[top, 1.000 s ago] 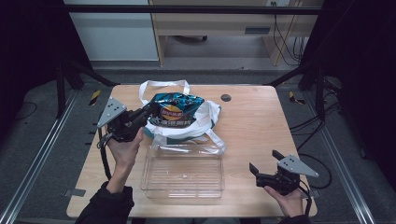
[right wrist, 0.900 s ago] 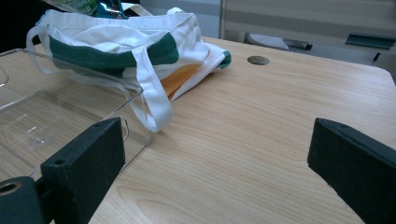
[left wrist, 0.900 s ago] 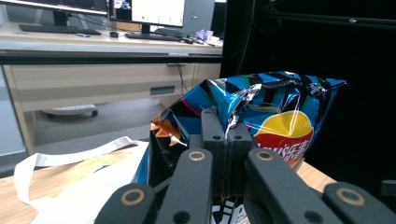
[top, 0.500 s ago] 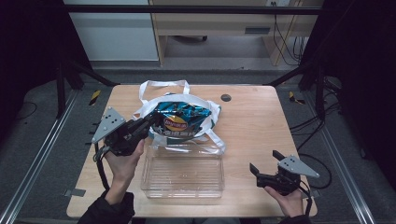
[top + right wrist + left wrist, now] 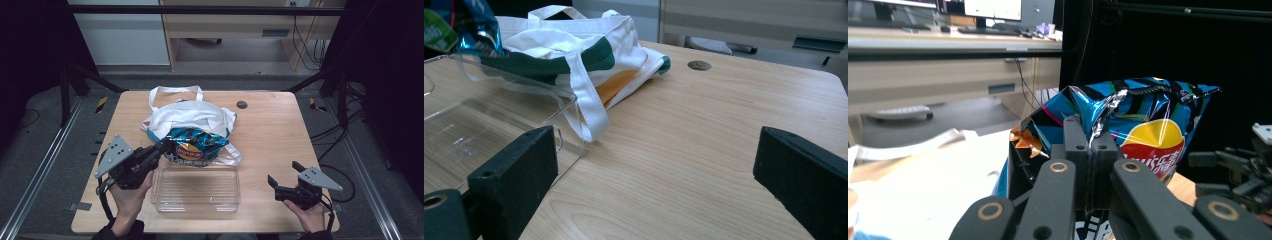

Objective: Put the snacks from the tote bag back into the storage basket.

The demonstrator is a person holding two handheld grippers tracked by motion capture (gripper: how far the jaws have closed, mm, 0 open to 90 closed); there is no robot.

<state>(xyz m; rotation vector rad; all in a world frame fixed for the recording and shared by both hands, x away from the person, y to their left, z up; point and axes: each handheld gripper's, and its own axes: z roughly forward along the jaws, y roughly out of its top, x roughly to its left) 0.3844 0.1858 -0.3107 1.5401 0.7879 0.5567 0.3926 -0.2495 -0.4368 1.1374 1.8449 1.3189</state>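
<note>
a: since the earlier frames, left gripper (image 5: pixel 162 146) has drawn the chip bag (image 5: pixel 196 146) off the tote bag (image 5: pixel 192 114) toward the clear tray (image 5: pixel 196 189).
b: grip?
a: jaws clenched on its crimped top seam. right gripper (image 5: pixel 272 182) idle, jaws apart.
b: handling?
a: light, crinkly, slippery foil, fragile contents; hold the seam.

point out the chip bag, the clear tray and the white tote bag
chip bag (image 5: pixel 192 147), high view, on the yellow logo
clear tray (image 5: pixel 195 206), high view, on its near rim
white tote bag (image 5: pixel 192 112), high view, on the folded cloth
</note>
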